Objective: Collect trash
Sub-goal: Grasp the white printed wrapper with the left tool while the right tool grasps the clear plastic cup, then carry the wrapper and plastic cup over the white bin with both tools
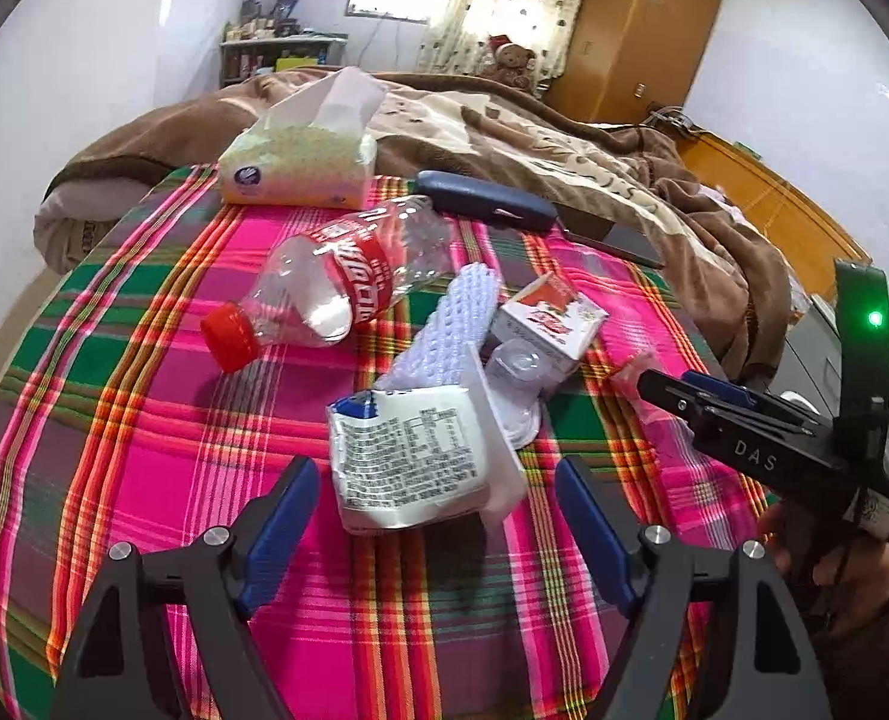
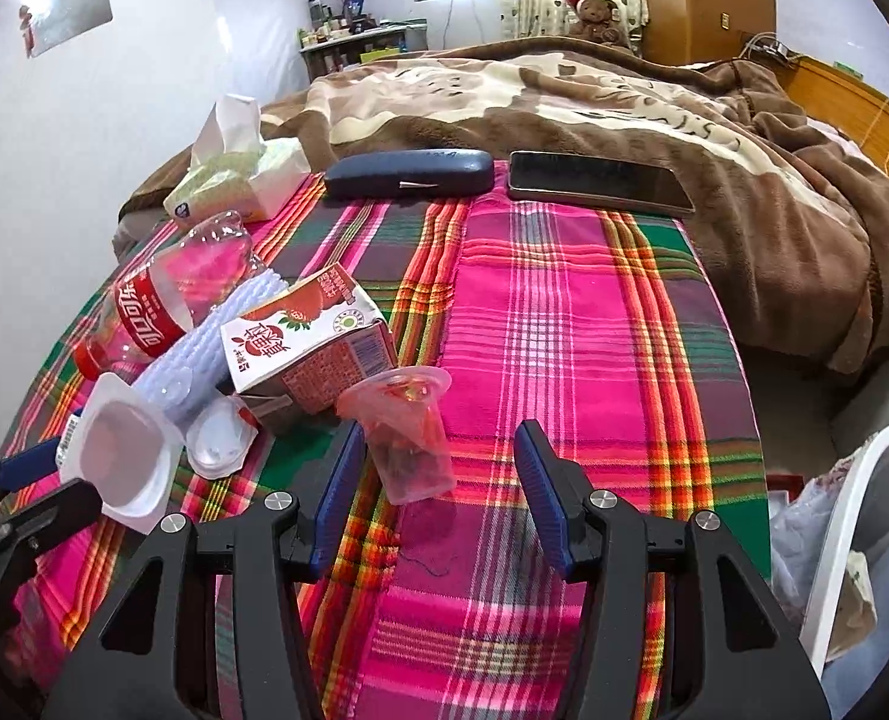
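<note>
The left gripper (image 1: 435,495) is held with its jaws spread wide, and a white yogurt cup (image 1: 411,459) lying on its side is framed between the blue pads, which are not touching it. The right gripper (image 2: 438,483) is likewise opened wide, and a clear pink plastic cup (image 2: 405,438), tipped over, is seen between its pads, close to the left one; whether that pad touches it cannot be told.

The trash is gathered toward the left side of the plaid tablecloth (image 2: 564,330). A red-capped cola bottle (image 1: 336,288) is laid on its side nearest the left edge. A white foam net sleeve (image 1: 444,330) is stretched beside it, and a strawberry drink carton (image 2: 306,348) is rested against that sleeve. A small clear jelly cup (image 2: 219,444) is found just in front of the carton.

Along the far edge, a tissue pack (image 1: 300,165) is set at the left corner, a dark glasses case (image 2: 411,174) in the middle, and a phone (image 2: 597,183) beside it to the right. Off the right edge, a white-rimmed bin (image 2: 858,546) with a bag inside is glimpsed.
</note>
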The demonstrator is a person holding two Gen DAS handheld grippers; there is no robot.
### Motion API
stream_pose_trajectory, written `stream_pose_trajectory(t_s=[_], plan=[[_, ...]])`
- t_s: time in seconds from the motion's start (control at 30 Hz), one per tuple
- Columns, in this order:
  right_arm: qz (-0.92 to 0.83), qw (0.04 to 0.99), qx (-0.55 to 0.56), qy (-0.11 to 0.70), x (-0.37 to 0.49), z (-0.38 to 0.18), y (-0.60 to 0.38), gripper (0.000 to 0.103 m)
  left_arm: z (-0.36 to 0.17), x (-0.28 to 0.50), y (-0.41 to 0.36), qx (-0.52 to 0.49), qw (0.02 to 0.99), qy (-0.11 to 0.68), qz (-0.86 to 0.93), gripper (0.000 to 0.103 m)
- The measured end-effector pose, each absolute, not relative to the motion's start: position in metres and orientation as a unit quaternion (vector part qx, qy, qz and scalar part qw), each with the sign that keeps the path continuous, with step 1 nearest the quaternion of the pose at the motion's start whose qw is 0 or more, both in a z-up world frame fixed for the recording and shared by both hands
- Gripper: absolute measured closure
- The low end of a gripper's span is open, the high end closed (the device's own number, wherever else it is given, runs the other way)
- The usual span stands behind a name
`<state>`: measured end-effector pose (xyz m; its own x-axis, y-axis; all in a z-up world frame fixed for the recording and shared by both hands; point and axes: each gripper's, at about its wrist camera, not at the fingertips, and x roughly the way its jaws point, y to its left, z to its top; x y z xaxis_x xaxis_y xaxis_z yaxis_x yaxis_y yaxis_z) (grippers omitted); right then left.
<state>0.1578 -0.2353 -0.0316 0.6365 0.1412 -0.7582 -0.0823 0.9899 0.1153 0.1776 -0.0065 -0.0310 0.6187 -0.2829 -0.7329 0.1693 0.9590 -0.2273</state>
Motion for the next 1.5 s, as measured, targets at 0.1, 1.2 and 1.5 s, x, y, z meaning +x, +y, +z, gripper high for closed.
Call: stream_pose_trajectory(t_s=[0.1, 1.2, 1.5], plan=[[0.062, 0.902, 0.034, 0.426, 0.162, -0.034, -0.235, 0.050, -0.034, 0.182, -0.003, -0.071, 0.897, 0.419, -0.120, 0.023], [0.067, 0.899, 0.057, 0.429, 0.162, -0.038, -0.239, 0.073, -0.038, 0.185, 0.002, -0.089, 0.897, 0.418, -0.109, 0.040], [0.071, 0.902, 0.071, 0.419, 0.152, -0.030, -0.245, 0.073, -0.027, 0.177, -0.003, -0.081, 0.902, 0.409, -0.110, 0.040]])
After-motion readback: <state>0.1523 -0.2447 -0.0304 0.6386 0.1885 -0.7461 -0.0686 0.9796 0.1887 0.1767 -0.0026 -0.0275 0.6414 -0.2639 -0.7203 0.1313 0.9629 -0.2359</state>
